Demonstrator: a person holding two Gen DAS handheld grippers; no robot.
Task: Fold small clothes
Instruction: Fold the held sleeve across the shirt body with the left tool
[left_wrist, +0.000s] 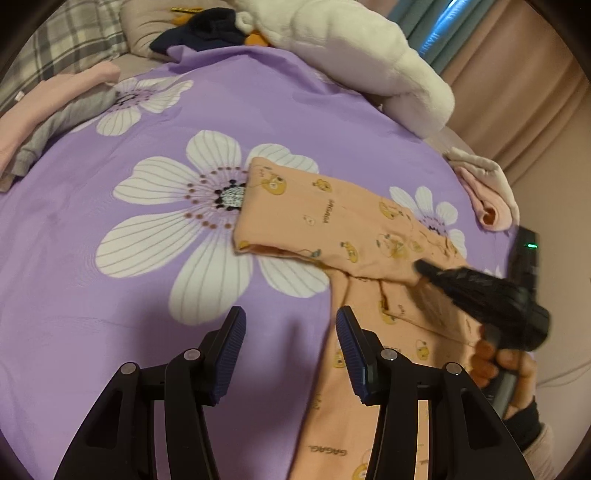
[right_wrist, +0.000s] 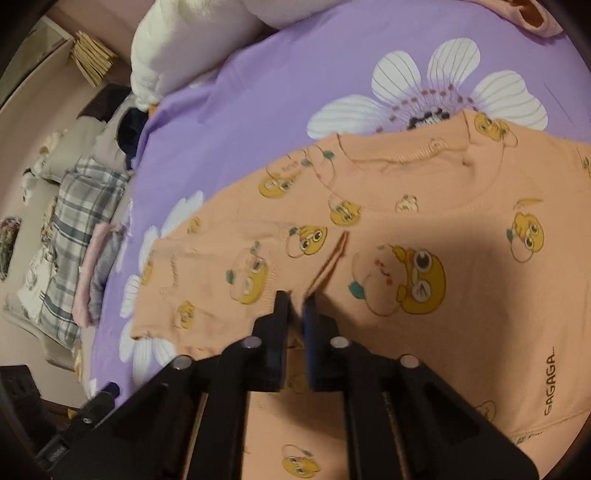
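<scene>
Orange shirt seemingly pinched by right gripper (blurred); left gripper spread just beside it.

Soft cloth under hard black plastic

The peach shirt is matt knit cloth on the smooth purple sheet; beyond the shirt lies a fluffy white blanket. Left gripper pads look ribbed.
</scene>
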